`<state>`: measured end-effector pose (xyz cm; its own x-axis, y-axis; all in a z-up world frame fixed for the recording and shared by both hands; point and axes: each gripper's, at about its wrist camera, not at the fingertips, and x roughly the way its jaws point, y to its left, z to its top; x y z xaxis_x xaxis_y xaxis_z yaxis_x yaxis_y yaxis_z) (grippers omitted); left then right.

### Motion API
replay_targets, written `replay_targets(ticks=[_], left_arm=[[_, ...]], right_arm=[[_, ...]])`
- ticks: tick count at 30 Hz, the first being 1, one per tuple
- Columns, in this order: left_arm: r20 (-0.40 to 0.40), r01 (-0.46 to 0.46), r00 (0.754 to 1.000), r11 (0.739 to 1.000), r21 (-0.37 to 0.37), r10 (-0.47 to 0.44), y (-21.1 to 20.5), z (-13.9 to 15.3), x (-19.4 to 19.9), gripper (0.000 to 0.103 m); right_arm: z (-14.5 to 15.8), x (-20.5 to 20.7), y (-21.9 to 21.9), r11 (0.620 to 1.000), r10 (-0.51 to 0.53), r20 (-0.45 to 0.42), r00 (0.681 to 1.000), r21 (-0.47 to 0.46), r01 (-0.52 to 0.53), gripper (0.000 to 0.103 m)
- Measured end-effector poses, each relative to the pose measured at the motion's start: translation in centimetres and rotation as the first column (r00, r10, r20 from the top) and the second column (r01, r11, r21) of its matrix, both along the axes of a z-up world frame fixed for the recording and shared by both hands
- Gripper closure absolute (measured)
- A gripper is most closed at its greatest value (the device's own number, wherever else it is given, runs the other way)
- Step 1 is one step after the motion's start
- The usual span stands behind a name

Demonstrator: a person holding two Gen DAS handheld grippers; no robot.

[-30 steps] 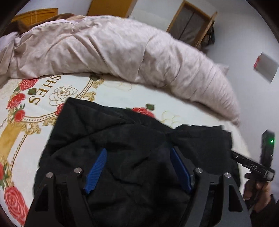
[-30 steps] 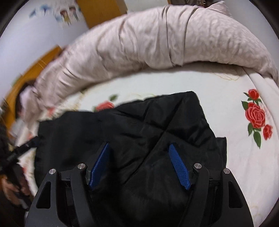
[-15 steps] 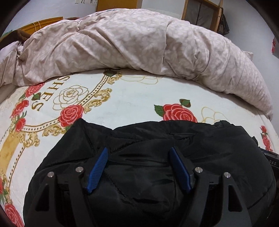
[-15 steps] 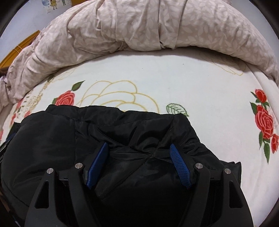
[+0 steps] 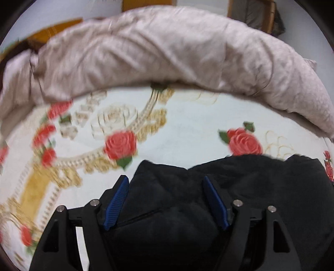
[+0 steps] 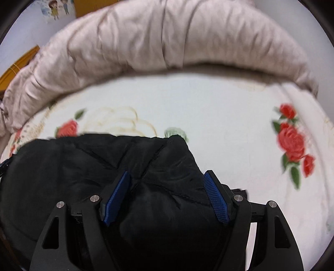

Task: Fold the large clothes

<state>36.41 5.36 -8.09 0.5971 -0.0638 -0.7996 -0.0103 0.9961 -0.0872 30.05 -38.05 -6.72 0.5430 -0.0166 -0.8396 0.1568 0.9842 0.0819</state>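
Note:
A black padded jacket point(image 5: 261, 187) lies bunched on the rose-patterned bedsheet point(image 5: 183, 133). My left gripper point(image 5: 166, 183) has its blue pads spread wide, and the jacket's left end bulges up between them. The jacket also shows in the right wrist view point(image 6: 73, 166). My right gripper point(image 6: 167, 177) has its pads spread wide too, with the jacket's right end bulging between them. Neither pair of pads visibly pinches the cloth.
A rumpled pale pink duvet point(image 5: 167, 54) lies heaped along the far side of the bed, also in the right wrist view point(image 6: 167, 41). Bare sheet point(image 6: 229, 116) lies between jacket and duvet. A wooden door point(image 5: 250, 14) and wall stand behind.
The jacket's edge has drawn back toward me, baring more sheet. Both grippers have shifted outward toward the jacket's ends. The pads stay spread as before.

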Motion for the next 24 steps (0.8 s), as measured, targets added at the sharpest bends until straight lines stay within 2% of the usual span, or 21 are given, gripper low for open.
replay_targets(ticks=[4, 8, 12, 15, 19, 22, 24], left_arm=[[0.022, -0.037, 0.999, 0.997, -0.062, 0.039, 0.5, -2.0, 0.4, 0.022], [0.028, -0.051, 0.998, 0.996, -0.078, 0.053, 0.4, -2.8, 0.9, 0.022], [0.010, -0.057, 0.998, 0.996, -0.070, 0.058, 0.3, -2.4, 1.2, 0.022], [0.021, -0.060, 0.998, 0.996, -0.061, 0.062, 0.6, -0.3, 0.5, 0.024], [0.092, -0.051, 0.994, 0.994, -0.098, 0.060, 1.3, 3.7, -1.5, 0.025], [0.124, 0.027, 0.992, 0.993, -0.112, -0.013, -0.9, 6.0, -2.8, 0.025], [0.105, 0.113, 0.989, 0.987, -0.112, -0.102, -3.8, 6.1, -2.8, 0.025]], right_arm=[[-1.7, 1.2, 0.4, 1.000, -0.012, 0.005, 1.000, -0.016, 0.012, 0.027], [-3.0, 2.0, 0.0, 1.000, -0.025, 0.003, 1.000, 0.004, 0.025, 0.025], [-2.8, 2.0, -0.1, 1.000, -0.030, -0.009, 1.000, 0.006, 0.030, 0.025], [-0.6, 1.1, 0.0, 0.999, -0.042, 0.002, 0.999, -0.026, 0.042, 0.025], [4.2, -1.1, 1.4, 0.999, -0.017, 0.107, 0.994, -0.033, 0.021, 0.025], [6.4, -1.7, 4.5, 0.998, 0.057, 0.134, 0.989, -0.008, -0.057, 0.025], [6.0, -1.0, 7.4, 0.991, 0.130, 0.086, 0.988, -0.003, -0.131, 0.025]])
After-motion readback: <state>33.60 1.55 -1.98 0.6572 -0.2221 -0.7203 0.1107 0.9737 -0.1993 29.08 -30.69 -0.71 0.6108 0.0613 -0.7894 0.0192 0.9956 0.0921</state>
